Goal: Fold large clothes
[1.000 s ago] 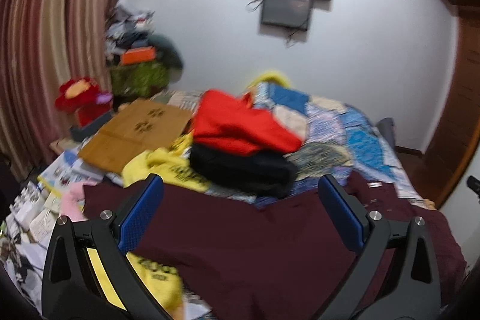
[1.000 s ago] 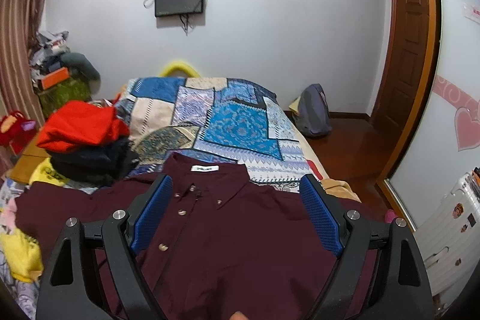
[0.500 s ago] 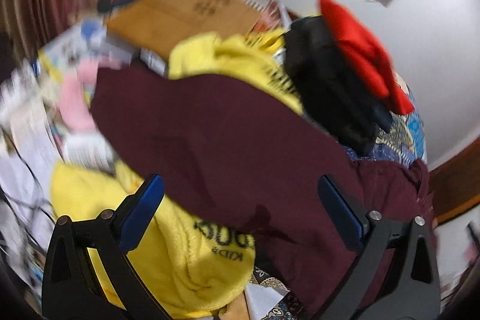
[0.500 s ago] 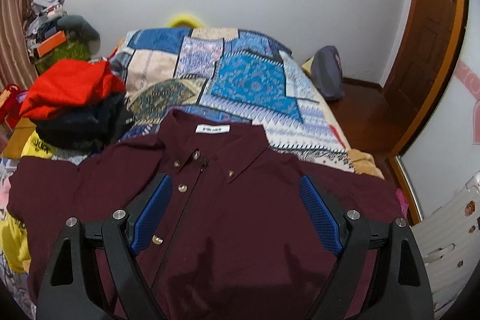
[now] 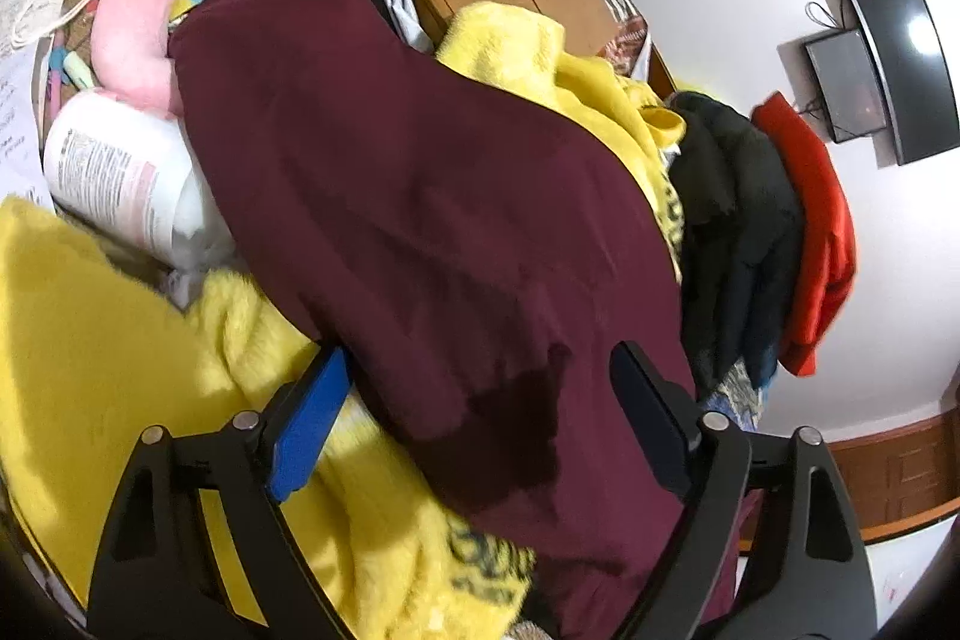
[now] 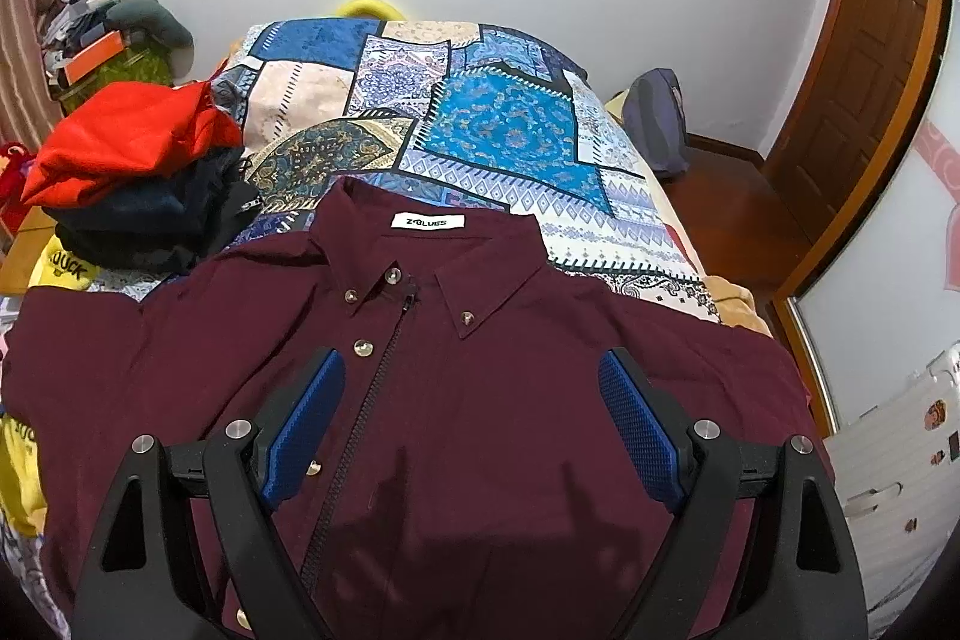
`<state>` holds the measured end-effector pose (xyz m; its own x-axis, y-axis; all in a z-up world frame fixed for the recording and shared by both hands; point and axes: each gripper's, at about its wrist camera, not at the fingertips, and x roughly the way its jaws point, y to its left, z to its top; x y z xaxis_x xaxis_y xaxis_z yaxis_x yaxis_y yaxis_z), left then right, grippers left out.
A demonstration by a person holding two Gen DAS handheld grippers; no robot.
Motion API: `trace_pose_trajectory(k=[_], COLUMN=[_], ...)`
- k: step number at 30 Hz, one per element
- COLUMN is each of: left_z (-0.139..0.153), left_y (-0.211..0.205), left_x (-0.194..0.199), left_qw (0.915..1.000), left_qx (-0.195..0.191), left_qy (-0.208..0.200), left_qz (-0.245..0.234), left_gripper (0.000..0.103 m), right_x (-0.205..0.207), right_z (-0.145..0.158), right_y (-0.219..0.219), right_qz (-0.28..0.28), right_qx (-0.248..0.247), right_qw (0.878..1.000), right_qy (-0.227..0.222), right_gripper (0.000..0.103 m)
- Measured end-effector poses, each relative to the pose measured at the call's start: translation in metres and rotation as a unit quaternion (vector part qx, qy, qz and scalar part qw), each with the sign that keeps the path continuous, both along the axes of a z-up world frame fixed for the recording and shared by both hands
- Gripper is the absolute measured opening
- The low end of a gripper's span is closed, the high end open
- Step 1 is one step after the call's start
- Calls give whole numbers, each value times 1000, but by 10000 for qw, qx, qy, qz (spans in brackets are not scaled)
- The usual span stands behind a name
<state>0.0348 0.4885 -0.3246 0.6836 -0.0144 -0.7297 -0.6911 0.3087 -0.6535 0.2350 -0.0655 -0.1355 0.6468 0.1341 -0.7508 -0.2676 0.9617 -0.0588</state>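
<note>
On the patchwork bedspread (image 6: 492,130), the maroon shirt (image 6: 480,400) lies buttoned, both tongs (image 5: 480,400) (image 6: 474,418) apart.

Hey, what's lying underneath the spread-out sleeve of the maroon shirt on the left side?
Under the maroon shirt sleeve show a yellow fleece garment, a white bottle and a pink plush. Whatever lies beneath the sleeve's middle is covered.

Both fisheye views are evenly and brightly lit from overhead. Glare appears on the curved black wall television (image 5: 906,58). A soft shadow darkens the maroon button-up shirt (image 6: 480,400) near the lens. Straight lines bend at the edges; corners vignette to black. Focus is sharp.
</note>
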Motion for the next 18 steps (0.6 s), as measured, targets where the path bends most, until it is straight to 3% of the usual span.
trace_pose_trajectory(k=[2,4,5,7,9,12,18], left_z=[0,-2,0,7,21,50,141], left_y=[5,9,8,5,-3,-17,-59], left_x=[5,8,12,15,22,29,43], left_qw=[9999,9993,9985,9951,9879,9770,9591], left_qx=[85,199,333,651,1132,1733,2741], left_qy=[100,297,440,740,1053,1217,506], left_qz=[39,50,21,-10,-142,-249,-490], left_gripper=[77,57,53,28,16,10,9], right_x=[0,-2,-3,-4,-6,-8,-13], right_z=[0,1,2,4,5,7,15], right_y=[0,-2,-2,-4,-7,-11,-20], right_qz=[-14,-23,-24,-30,-26,-20,-13], right_qx=[3,25,41,79,116,162,248], right_qw=[10000,10000,10000,10000,9999,9998,9994], right_qy=[1,-8,-17,-30,-44,-85,-230], right_gripper=[84,84,84,84,84,84,84])
